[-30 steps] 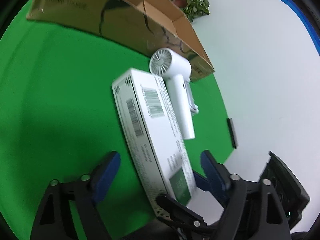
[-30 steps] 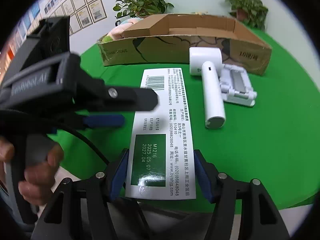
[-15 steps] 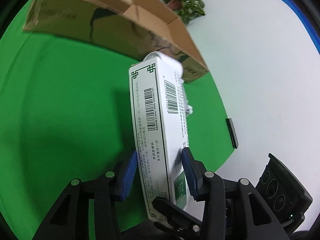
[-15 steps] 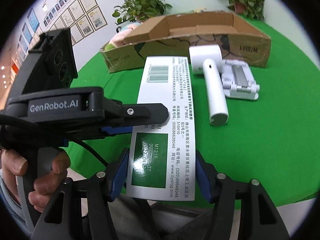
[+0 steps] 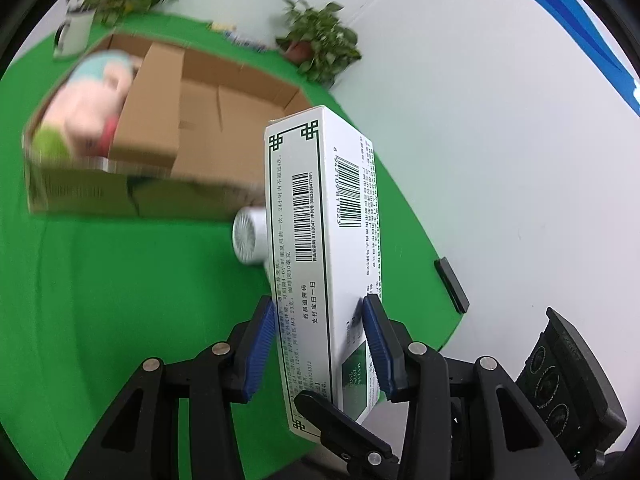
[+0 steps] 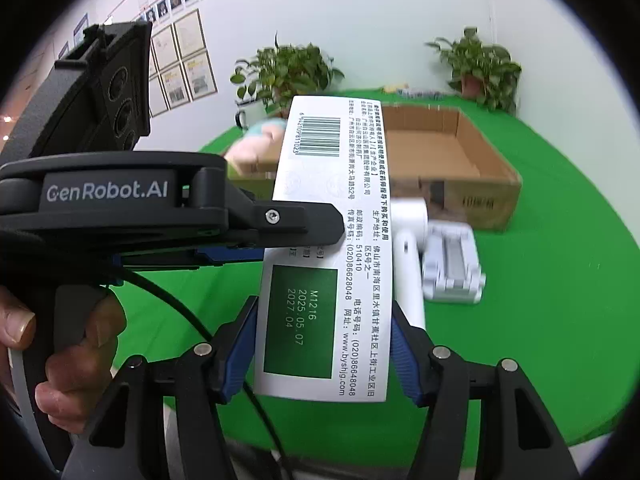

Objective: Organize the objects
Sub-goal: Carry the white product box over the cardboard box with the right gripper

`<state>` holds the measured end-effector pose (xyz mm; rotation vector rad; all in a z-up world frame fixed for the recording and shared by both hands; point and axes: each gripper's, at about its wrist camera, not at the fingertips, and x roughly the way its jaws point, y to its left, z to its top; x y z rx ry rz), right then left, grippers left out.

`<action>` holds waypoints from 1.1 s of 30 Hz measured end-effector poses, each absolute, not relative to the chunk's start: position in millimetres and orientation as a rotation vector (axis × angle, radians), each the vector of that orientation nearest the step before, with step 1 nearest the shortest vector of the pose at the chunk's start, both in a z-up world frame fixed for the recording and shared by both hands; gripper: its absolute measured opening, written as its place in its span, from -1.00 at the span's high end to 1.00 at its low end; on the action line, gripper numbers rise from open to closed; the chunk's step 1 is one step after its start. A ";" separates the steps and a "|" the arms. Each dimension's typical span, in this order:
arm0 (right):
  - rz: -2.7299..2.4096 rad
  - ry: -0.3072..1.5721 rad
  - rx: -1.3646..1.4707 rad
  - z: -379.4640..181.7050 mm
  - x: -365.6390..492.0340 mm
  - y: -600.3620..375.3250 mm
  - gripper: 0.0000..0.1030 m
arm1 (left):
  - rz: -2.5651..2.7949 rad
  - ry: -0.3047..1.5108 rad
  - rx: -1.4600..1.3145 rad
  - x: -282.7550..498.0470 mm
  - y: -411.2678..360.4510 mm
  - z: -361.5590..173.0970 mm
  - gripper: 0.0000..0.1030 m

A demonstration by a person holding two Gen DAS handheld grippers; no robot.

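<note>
The left hand-held gripper (image 5: 320,344) clamps the white medicine box (image 5: 320,248) by its near end, raised above the green surface (image 5: 120,300). The right hand-held gripper (image 6: 323,350) brackets the same box (image 6: 324,248); actual contact is unclear. The cardboard box (image 5: 200,120) lies beyond.

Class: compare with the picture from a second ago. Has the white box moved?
Yes. The white box has come up off the green table and now stands against the carton, gripped by both grippers.
</note>
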<state>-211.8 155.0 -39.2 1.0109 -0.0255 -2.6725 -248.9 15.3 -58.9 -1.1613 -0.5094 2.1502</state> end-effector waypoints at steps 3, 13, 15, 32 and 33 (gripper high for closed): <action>-2.685 -0.030 0.958 -24.3 -217.7 156.1 -0.15 | 2.179 -0.479 -1.109 -259.0 15.0 -35.9 0.20; -2.734 -0.017 0.841 20.0 -256.3 152.2 -0.15 | 2.228 -0.433 -0.999 -292.0 -1.3 34.9 0.20; -2.730 -0.026 0.840 26.3 -267.4 152.2 -0.15 | 2.238 -0.423 -0.993 -299.7 -0.8 43.2 0.20; -2.571 -0.143 1.088 23.5 -402.2 161.8 -0.15 | 2.245 -0.404 -1.215 -437.8 10.3 42.5 0.19; -2.559 -0.154 1.105 19.1 -406.2 162.0 -0.15 | 2.245 -0.399 -1.238 -445.4 11.3 35.2 0.19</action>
